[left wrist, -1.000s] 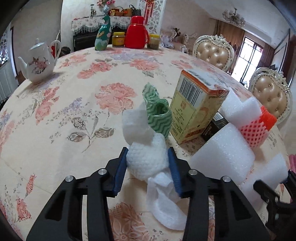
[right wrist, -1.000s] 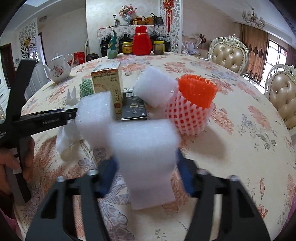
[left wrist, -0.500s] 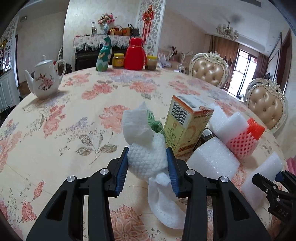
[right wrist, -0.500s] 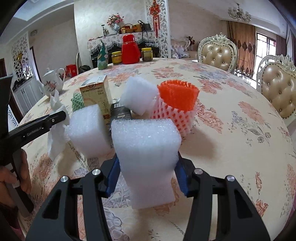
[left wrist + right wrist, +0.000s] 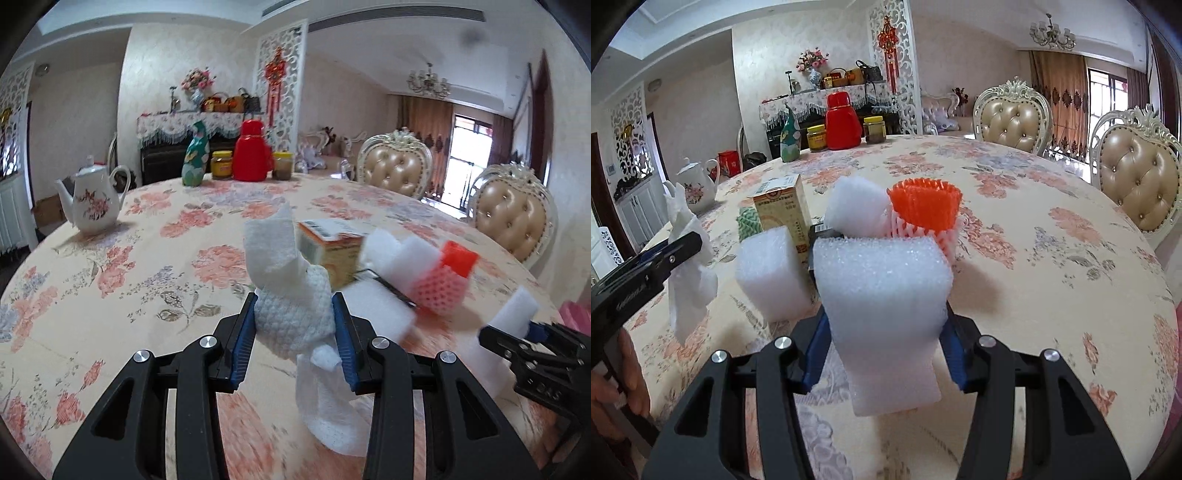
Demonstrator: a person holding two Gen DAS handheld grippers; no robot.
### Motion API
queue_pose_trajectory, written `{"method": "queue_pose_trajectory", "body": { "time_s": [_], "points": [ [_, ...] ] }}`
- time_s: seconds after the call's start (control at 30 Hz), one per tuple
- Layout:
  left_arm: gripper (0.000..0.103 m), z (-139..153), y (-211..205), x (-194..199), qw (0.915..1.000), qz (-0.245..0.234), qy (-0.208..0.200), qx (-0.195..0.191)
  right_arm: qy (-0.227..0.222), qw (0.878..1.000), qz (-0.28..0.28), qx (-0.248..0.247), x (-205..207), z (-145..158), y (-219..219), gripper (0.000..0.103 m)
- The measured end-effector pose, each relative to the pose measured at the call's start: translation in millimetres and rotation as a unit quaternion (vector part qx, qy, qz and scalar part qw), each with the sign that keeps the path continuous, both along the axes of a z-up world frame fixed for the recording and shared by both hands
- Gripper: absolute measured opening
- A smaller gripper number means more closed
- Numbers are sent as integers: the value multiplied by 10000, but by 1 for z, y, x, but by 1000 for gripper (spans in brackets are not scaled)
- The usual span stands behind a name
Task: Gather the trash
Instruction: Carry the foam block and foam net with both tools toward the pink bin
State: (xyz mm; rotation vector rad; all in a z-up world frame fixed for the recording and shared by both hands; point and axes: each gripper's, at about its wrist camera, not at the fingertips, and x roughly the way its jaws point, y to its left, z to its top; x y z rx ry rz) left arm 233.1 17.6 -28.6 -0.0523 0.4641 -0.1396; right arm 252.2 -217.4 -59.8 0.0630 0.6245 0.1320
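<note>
White crumpled tissue (image 5: pixel 291 310) clamped between blue pads of left gripper (image 5: pixel 293 343), long axis near upright, one tail toward 12 o'clock, one hanging toward 6 above floral tablecloth (image 5: pixel 110 266). White foam block (image 5: pixel 882 314) pinched upright in right gripper (image 5: pixel 882 347), remaining trash at 12 o'clock: second foam block (image 5: pixel 772 273), carton (image 5: pixel 783 210), orange foam net (image 5: pixel 925 210). Hand (image 5: pixel 613 387) at 8 o'clock gripping left tool handle.

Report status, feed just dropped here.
Left gripper shut on paper towel. Right gripper shut on foam block. More trash on table.
</note>
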Motion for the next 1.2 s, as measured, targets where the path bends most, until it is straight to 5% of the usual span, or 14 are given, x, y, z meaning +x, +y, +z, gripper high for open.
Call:
{"method": "queue_pose_trajectory", "body": {
  "time_s": [0.73,1.2],
  "points": [
    [37,-1,-88,-57,9945,-983,4,361,-248,9984,-436,246,-68,10,-73,52],
    [37,0,-165,-65,9829,-1711,-79,671,-519,9951,-839,89,-102,15,-123,52]
  ]
}}
